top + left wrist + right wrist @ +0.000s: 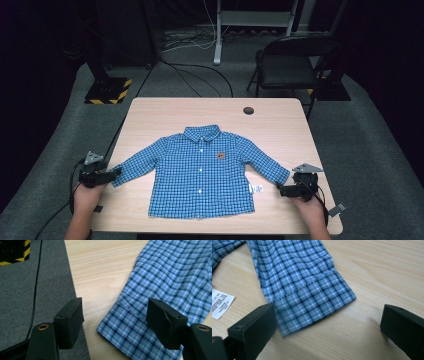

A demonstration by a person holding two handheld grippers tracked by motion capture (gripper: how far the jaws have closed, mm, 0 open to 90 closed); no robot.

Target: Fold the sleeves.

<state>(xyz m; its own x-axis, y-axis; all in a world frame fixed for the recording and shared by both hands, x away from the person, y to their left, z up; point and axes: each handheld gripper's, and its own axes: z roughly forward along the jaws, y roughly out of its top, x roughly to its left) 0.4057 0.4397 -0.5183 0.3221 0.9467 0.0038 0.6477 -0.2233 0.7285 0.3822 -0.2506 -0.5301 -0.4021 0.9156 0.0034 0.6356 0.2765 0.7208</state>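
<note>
A small blue checked shirt (201,172) lies flat and buttoned on the light wooden table (210,111), collar away from me, both sleeves spread outward. My left gripper (114,173) is open at the left sleeve's cuff (120,326), its jaws standing either side of the cuff end (117,322) without pinching it. My right gripper (281,190) is open at the right sleeve's cuff (314,305); the cuff edge lies between its wide-apart jaws (329,330). A white care label (220,303) pokes out by the shirt's hem.
A dark round cable hole (248,110) sits near the table's far edge. Beyond the table stand a black folding chair (290,62) and a post with a yellow-black striped base (107,90). Cables run over the grey carpet (30,285) left of the table edge.
</note>
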